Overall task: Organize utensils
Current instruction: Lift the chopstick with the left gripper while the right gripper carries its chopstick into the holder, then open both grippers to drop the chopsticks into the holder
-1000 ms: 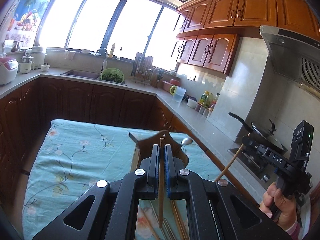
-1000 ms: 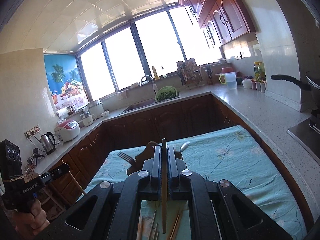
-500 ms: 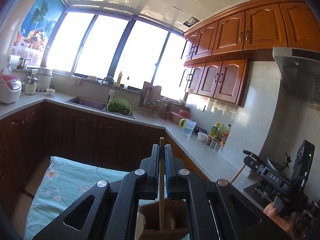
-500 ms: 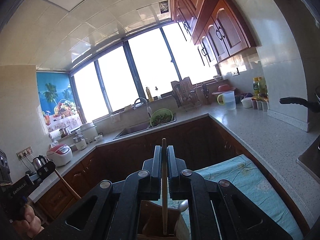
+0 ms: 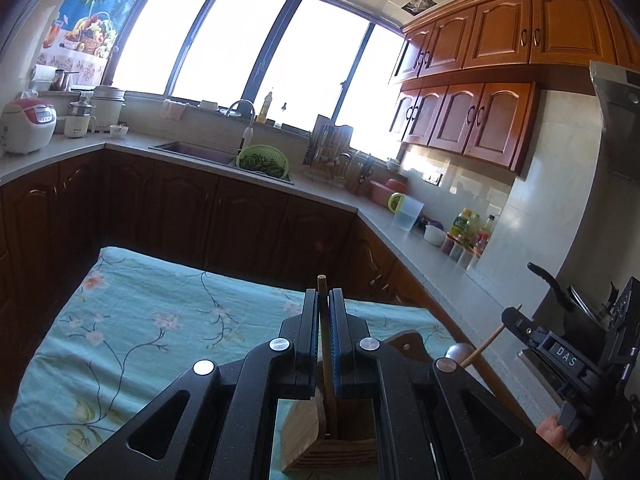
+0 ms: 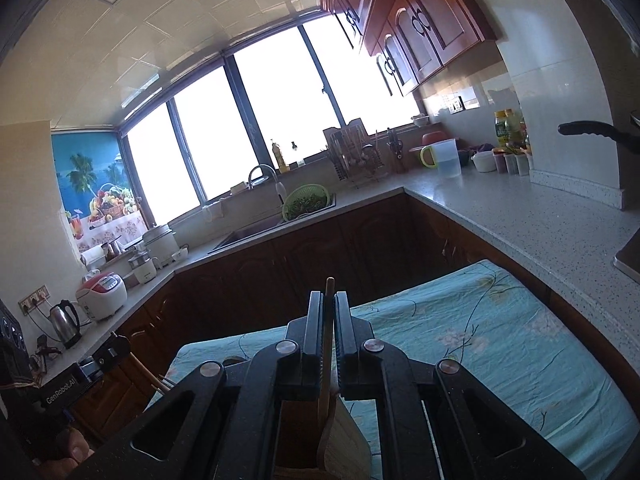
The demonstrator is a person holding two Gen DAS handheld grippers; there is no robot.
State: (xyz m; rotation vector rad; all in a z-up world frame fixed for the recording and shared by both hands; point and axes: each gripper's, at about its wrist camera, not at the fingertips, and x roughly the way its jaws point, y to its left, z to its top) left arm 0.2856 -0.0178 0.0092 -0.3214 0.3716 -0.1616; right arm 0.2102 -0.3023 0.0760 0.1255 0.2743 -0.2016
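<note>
My left gripper (image 5: 324,300) is shut on a wooden chopstick (image 5: 326,344) that runs down between its jaws into a wooden utensil holder (image 5: 336,444) below it. My right gripper (image 6: 328,300) is shut on another wooden chopstick (image 6: 327,344), whose lower end reaches into the same wooden utensil holder (image 6: 344,440). In the left wrist view the right gripper (image 5: 516,320) shows at the right with its chopstick (image 5: 486,346) slanting down to the holder. A metal spoon head (image 5: 458,350) sticks up by the holder. In the right wrist view the left gripper (image 6: 116,354) shows at the lower left.
The holder stands on a table with a light blue floral cloth (image 5: 140,320). Dark cabinets and a grey counter (image 6: 540,224) wrap around behind, with a sink (image 5: 192,150), a green colander (image 5: 262,159), a rice cooker (image 5: 26,124), a kettle (image 6: 66,322) and a pan handle (image 6: 588,130).
Both grippers have tilted and shifted over the holder, each still gripping its chopstick. The chopstick ends now reach down into the wooden holder. More of the table cloth shows than half a second ago.
</note>
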